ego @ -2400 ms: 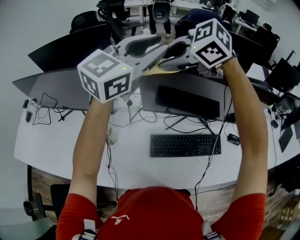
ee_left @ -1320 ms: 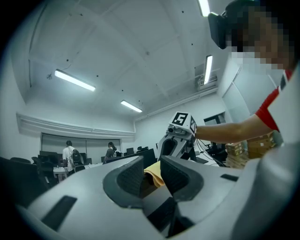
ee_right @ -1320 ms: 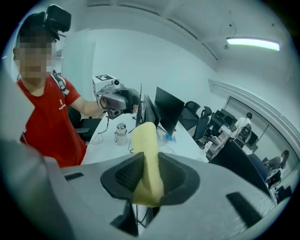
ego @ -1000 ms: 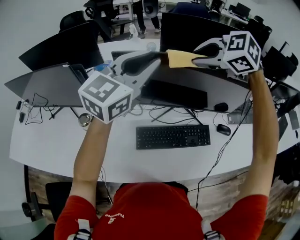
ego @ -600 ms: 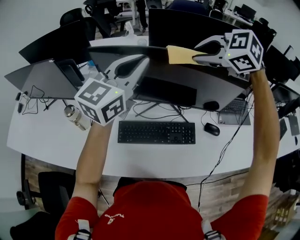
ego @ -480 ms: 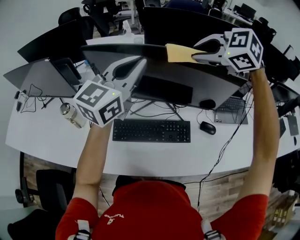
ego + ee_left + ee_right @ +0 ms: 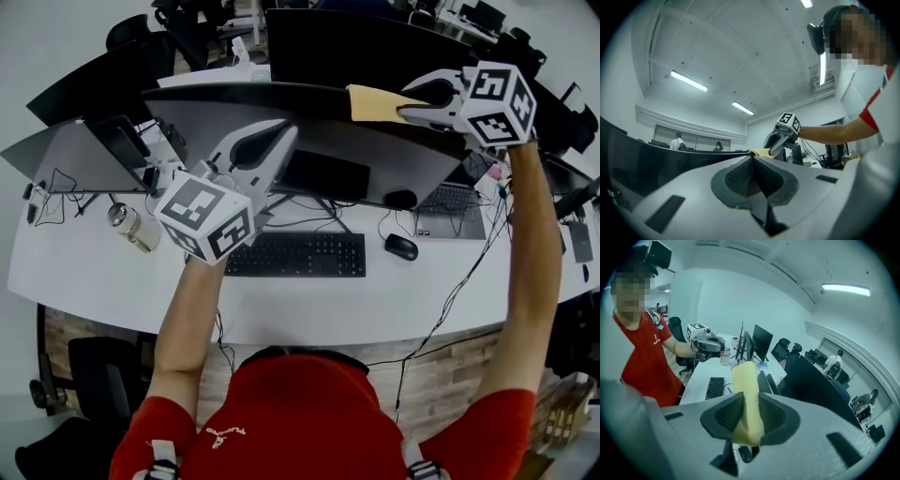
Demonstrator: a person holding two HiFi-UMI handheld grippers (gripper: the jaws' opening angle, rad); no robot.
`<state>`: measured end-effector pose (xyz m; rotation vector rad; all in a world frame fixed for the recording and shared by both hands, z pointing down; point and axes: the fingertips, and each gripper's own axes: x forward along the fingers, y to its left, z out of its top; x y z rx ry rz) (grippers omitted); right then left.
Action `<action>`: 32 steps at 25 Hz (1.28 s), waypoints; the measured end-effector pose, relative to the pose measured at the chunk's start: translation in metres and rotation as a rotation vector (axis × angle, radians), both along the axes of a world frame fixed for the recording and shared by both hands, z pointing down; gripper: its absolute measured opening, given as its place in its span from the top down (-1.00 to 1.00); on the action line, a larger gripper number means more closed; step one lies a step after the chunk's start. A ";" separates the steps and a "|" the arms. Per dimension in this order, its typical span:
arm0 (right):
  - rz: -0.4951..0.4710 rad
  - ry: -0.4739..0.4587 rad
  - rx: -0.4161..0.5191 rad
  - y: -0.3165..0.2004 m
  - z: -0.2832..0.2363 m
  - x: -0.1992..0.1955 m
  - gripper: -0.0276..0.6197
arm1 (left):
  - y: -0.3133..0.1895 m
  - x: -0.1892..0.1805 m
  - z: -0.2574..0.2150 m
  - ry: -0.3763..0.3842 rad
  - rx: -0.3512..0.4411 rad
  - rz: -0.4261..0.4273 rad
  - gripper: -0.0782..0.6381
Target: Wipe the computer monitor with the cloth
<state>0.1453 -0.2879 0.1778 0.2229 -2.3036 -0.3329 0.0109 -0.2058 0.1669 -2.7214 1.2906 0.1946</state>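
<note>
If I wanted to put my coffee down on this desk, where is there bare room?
The desk is bare along its near edge, in front of the keyboard and mouse, and at the left front, below the jar. It is crowded behind the keyboard: cables under the monitor, and the laptop at right.

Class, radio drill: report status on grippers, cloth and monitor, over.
Left gripper shut, empty. Right gripper shut on cloth, cloth at top edge of monitor. Nothing seen blocking the monitor.
</note>
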 end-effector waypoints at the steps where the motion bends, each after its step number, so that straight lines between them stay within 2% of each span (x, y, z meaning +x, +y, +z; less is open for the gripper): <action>1: 0.015 -0.004 -0.002 0.000 0.000 0.004 0.58 | 0.000 0.000 0.001 -0.001 -0.003 0.009 0.74; 9: 0.109 -0.026 0.012 -0.003 -0.001 0.047 0.55 | 0.005 0.012 0.011 -0.021 -0.019 0.065 0.74; 14: 0.118 -0.024 0.036 -0.004 -0.001 0.075 0.55 | 0.010 0.024 0.011 -0.047 -0.013 0.043 0.74; 20: 0.105 -0.045 0.041 -0.006 -0.001 0.114 0.55 | 0.012 0.051 0.011 -0.029 -0.014 0.001 0.74; 26: 0.084 -0.114 0.038 -0.004 -0.003 0.135 0.54 | 0.016 0.079 0.021 -0.030 -0.032 -0.026 0.74; 32: 0.082 -0.209 0.037 -0.004 -0.004 0.152 0.54 | 0.017 0.090 0.029 -0.041 -0.045 -0.052 0.74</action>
